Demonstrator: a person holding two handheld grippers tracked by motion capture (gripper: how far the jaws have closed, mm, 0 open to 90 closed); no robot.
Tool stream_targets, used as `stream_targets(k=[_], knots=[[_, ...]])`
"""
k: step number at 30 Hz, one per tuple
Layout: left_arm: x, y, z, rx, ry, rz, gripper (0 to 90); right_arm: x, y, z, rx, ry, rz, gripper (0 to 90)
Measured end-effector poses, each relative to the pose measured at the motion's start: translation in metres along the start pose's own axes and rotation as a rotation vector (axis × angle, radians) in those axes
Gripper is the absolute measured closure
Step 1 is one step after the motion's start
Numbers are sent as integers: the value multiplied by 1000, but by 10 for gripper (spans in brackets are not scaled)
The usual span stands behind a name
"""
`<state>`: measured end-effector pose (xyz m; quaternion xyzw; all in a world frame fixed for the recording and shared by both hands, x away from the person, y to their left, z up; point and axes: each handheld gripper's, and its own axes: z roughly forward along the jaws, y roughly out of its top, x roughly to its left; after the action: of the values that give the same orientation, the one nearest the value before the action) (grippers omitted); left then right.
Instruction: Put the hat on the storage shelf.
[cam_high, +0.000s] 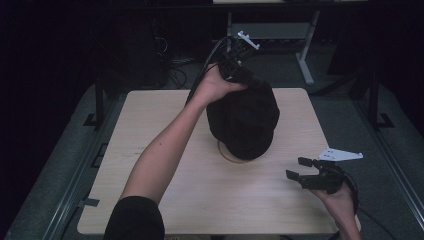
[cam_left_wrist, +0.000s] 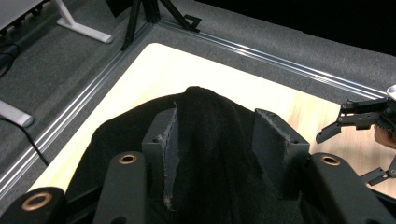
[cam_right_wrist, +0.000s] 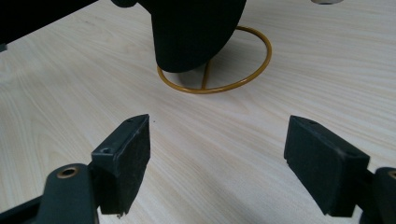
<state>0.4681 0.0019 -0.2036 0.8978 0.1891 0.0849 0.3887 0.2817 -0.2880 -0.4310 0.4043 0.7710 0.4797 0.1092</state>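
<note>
Hat (cam_high: 243, 120), black and soft, is sitting over a stand near the middle of the counter (cam_high: 165, 215), and the stand's yellow wire ring base (cam_high: 226, 152) is peeking out from under its near edge. In the right gripper view the ring (cam_right_wrist: 233, 84) is lying flat on the pale wood with a thin upright rising from it into the hat (cam_right_wrist: 191, 32), whose lower edge is hanging just above the ring. The left tool (cam_high: 240, 70) is reaching in over the far side of the hat, gripped by the left hand (cam_high: 215, 85), with the forearm stretching across the counter from the bottom of the high view. In the left gripper view, the left tool (cam_left_wrist: 215, 140) is pinching a raised fold of the black fabric (cam_left_wrist: 205, 107): cloth is bunching up between the two pads and touching both of them. The right tool (cam_high: 300, 170) is hovering near the counter's right edge, well apart from the hat, held in the right hand (cam_high: 342, 200). Its jaws are standing spread wide, with bare wood showing between the pads (cam_right_wrist: 126, 163) in the right gripper view, and nothing is sitting between them.
</note>
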Motion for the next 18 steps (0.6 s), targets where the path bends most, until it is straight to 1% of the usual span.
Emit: stream_targets(k=[1, 5, 7, 12, 13, 14, 18], knots=[[0, -1, -4, 0, 6, 2, 489, 0, 0, 0, 2, 1, -2, 219], [2, -3, -10, -13, 12, 2, 485, 1, 1, 3, 10, 1, -6, 218], [2, -5, -11, -9, 14, -3, 485, 1, 1, 4, 11, 3, -7, 218], [3, -7, -10, -3, 18, 2, 488, 2, 2, 6, 19, -5, -11, 217], [3, -7, -11, -17, 17, 0, 486, 2, 2, 6, 22, -5, -8, 217], [3, -7, -11, -20, 18, -2, 483, 2, 1, 6, 24, -5, -11, 217], [2, -8, -13, -17, 24, 0, 471, 2, 1, 7, 26, -3, -11, 217]])
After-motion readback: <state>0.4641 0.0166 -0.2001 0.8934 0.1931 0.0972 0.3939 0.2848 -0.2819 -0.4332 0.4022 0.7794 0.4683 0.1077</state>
